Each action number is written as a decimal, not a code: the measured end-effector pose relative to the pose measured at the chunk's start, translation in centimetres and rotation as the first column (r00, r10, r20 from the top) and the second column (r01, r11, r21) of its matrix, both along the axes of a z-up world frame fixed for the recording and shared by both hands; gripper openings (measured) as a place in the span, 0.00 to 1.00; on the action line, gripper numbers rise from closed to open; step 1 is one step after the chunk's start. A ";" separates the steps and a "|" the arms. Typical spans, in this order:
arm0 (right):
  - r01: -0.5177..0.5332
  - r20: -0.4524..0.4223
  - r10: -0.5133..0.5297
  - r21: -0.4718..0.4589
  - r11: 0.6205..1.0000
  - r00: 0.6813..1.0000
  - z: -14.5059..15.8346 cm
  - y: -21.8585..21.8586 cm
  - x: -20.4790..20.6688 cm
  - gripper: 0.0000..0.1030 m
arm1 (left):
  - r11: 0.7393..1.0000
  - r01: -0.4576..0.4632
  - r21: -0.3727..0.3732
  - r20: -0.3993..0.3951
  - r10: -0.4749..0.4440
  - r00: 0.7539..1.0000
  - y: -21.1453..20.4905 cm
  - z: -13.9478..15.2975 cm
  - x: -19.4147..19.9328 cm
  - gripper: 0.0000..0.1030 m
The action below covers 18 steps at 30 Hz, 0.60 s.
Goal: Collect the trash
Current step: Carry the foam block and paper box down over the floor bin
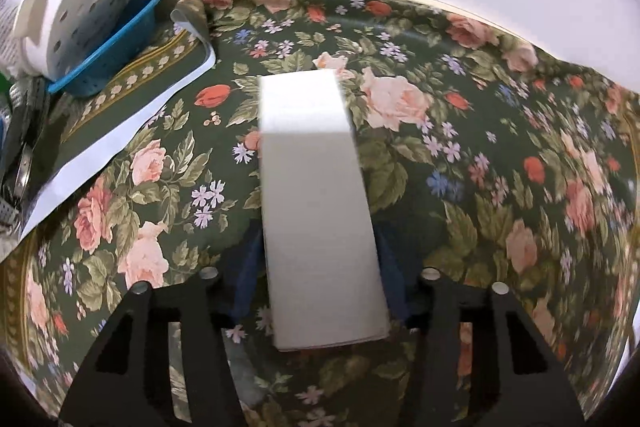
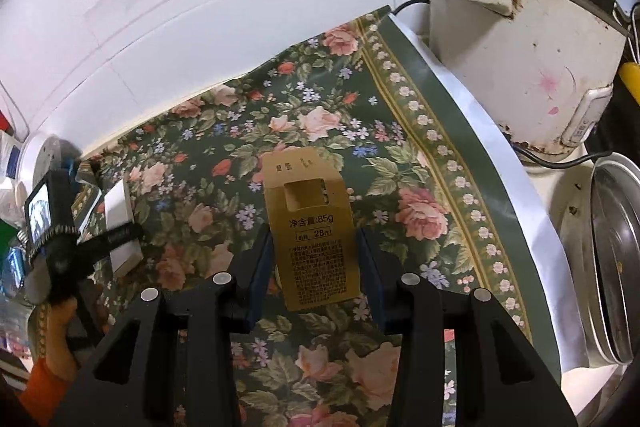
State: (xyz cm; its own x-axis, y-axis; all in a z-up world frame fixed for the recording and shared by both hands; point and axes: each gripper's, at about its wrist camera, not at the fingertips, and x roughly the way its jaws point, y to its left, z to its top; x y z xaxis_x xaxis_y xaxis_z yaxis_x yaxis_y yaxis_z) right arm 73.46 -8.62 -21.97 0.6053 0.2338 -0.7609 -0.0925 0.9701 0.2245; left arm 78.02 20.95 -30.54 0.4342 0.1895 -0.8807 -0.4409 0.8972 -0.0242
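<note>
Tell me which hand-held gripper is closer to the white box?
Left. The left hand-held gripper has the white box between its fingers; the right hand-held gripper is off to the side, gripping a brown carton.

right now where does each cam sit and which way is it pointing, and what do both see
Left wrist: sits on the left gripper, looks steeply down its fingers at the white box between them on the floral tablecloth; only its own black fingers show.
Right wrist: sits on the right gripper, looks down at the brown carton in its jaws; a hand with the left gripper shows at the left.
Shared: the floral tablecloth, the white box and the white wall behind.
</note>
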 end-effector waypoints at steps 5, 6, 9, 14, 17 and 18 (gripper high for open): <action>0.002 0.023 -0.003 0.016 1.000 1.000 0.7 0.2 -0.9 0.37 | 0.993 0.105 -0.045 0.068 -0.101 0.992 -1.4 3.0 -1.0 0.48; 0.001 0.025 -0.002 0.021 1.000 1.000 0.7 0.1 -1.0 0.37 | 0.991 0.131 -0.042 0.091 -0.126 0.988 -2.0 4.0 -1.4 0.48; -0.001 0.037 0.000 0.037 0.999 0.999 1.3 -0.4 -1.6 0.37 | 0.982 0.183 -0.046 0.134 -0.176 0.975 -3.4 6.5 -2.5 0.48; -0.030 0.090 0.026 0.043 0.999 0.996 3.2 -2.1 -3.6 0.37 | 0.973 0.225 -0.050 0.204 -0.210 0.956 -6.3 10.2 -5.6 0.48; -0.057 0.128 0.050 0.053 0.997 0.990 4.7 -3.5 -5.1 0.37 | 0.971 0.235 -0.042 0.230 -0.220 0.948 -8.6 12.0 -8.1 0.48; -0.067 0.141 0.058 0.056 0.996 0.988 5.0 -3.8 -5.5 0.37 | 0.971 0.236 -0.042 0.240 -0.220 0.945 -9.1 12.5 -9.3 0.48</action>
State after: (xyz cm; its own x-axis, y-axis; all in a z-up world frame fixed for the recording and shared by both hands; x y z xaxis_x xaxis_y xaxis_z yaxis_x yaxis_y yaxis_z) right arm 67.97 -12.45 -16.92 0.6867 0.3173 -0.6540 -0.1868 0.9465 0.2631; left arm 68.69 11.81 -18.06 0.6527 0.0037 -0.7576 -0.1995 0.9655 -0.1672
